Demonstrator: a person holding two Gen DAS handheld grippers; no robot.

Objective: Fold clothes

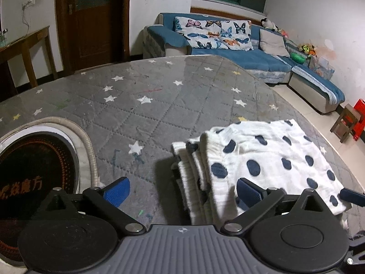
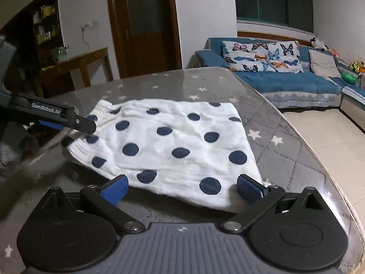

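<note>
Soft, crinkled white cloth garment (image 2: pixel 168 146) with dots lies on a glossy clear sheet over the quilted grey table cover (image 1: pixel 141 114); gripper pads (image 2: pixel 115 190) are ribbed blue rubber.

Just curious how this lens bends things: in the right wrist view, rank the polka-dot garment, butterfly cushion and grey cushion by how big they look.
1. Polka-dot garment, though nearness inflates it.
2. Butterfly cushion.
3. Grey cushion.

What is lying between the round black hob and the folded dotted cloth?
Only bare star-patterned table cover, seen in the left wrist view.
</note>
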